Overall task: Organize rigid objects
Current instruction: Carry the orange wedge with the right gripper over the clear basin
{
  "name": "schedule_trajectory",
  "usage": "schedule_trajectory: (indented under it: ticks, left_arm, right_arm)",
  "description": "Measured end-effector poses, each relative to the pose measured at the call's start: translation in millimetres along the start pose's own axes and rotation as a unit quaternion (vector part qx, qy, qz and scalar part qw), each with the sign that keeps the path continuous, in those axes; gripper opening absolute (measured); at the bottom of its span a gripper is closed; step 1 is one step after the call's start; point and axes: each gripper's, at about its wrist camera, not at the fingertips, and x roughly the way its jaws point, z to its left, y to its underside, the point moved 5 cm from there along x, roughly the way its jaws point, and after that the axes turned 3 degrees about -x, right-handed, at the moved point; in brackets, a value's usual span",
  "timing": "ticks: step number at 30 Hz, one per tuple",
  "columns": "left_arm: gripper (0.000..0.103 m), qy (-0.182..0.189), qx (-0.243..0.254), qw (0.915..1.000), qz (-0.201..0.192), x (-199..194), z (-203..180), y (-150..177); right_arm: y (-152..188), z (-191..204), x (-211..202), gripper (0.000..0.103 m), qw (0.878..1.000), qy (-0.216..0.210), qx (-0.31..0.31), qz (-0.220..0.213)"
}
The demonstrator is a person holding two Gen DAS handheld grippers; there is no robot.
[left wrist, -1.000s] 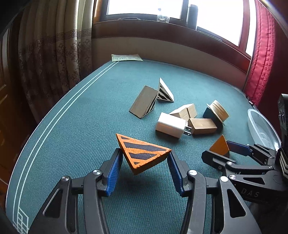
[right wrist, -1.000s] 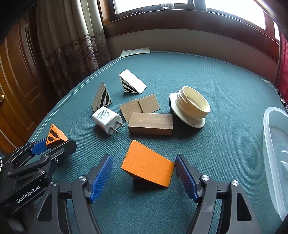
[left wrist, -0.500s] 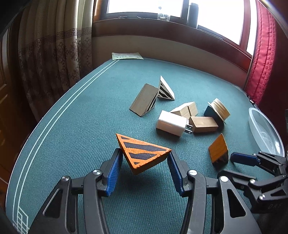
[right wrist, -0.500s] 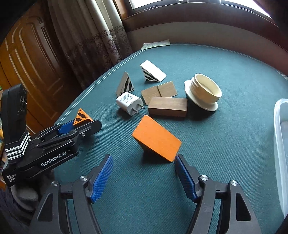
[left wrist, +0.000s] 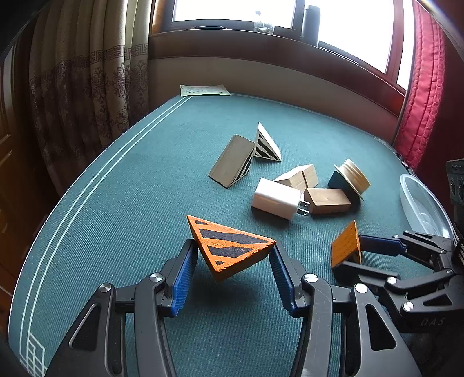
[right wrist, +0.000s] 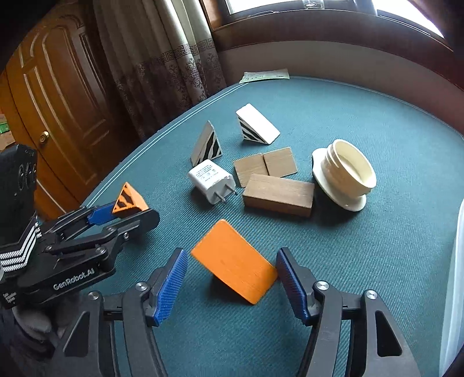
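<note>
Indoors, a teal felt-covered table (left wrist: 121,203) with white border lines fills both wrist views, ringed by patterned beige curtains (left wrist: 87,72), a wooden door (right wrist: 58,101) and a bright window (left wrist: 232,11). At its right edge sits a clear plastic tub (left wrist: 420,203). Down the middle lies a loose scatter of blocks — a cream threaded pipe flange (right wrist: 345,177) tipped against a plain wooden block (right wrist: 278,195), two flat wooden pieces (right wrist: 265,165) side by side just behind it, a white plug adapter (right wrist: 210,179) with its prongs toward the block, and two zebra-striped wedges (right wrist: 207,145) beyond. A sheet of paper (left wrist: 204,90) lies at the far edge. Nearer the cameras, the left gripper (left wrist: 232,262) is clenched on an orange wedge with black stripes (left wrist: 229,246), its blue pads pressing both sides and the piece clear of the felt. Just beside it, the right gripper (right wrist: 232,278) straddles a plain orange wedge (right wrist: 235,261) that rests on the table — its jaws are closing, the right pad at the wedge's lower corner and the left pad apart from the wedge. A gloved hand (right wrist: 32,319) shows behind the left gripper.
</note>
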Motion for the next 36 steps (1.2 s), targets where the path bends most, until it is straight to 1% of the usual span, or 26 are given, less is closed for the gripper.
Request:
schedule_trajectory:
  ticks: [4, 7, 9, 11, 13, 15, 20, 26, 31, 36]
  left_arm:
    - [0.052, -0.001, 0.000, 1.0000, 0.001, 0.0, -0.9, 0.6]
    - [0.052, -0.003, 0.004, 1.0000, 0.000, -0.8, -2.6, 1.0]
    - [0.052, -0.004, 0.004, 1.0000, -0.002, -1.4, -3.0, 0.7]
    - [0.052, -0.003, 0.004, 1.0000, -0.002, -1.5, -3.1, 0.8]
    - [0.052, -0.003, 0.006, 1.0000, -0.002, -2.2, -3.7, 0.8]
    - [0.052, -0.002, 0.009, 1.0000, -0.003, -3.7, -6.3, 1.7]
    - [0.052, 0.003, 0.018, 0.9998, -0.002, -5.7, -14.3, 4.1]
    - [0.052, 0.013, 0.034, 0.9993, -0.006, -10.1, -33.0, 2.4]
    - [0.052, 0.025, 0.056, 0.9980, -0.014, -15.7, -57.1, -2.4]
    - [0.052, 0.043, 0.081, 0.9956, -0.018, -18.5, -88.8, -4.2]
  right_arm:
    - [13.8, 11.2, -6.8, 0.058, 1.000, 0.012, -0.027, 0.011]
    - [13.9, 13.9, -7.1, 0.056, 1.000, 0.017, -0.023, 0.009]
    - [8.9, 11.9, -3.4, 0.055, 0.999, 0.039, -0.020, 0.004]
    - [2.9, 9.7, 2.3, 0.050, 0.998, 0.059, -0.019, 0.002]
    - [-0.1, 10.6, 4.8, 0.040, 0.998, 0.064, -0.018, 0.001]
    - [0.7, 11.4, 4.4, 0.033, 0.997, 0.078, -0.022, -0.001]
    - [7.8, 4.7, -10.1, 0.033, 0.997, 0.081, 0.004, -0.014]
    - [12.0, -14.4, -48.7, 0.033, 0.993, 0.087, 0.051, -0.058]
    - [21.6, -37.3, -80.7, 0.033, 0.987, 0.104, 0.088, -0.087]
    - [28.8, -68.0, -113.2, 0.033, 0.976, 0.137, 0.121, -0.118]
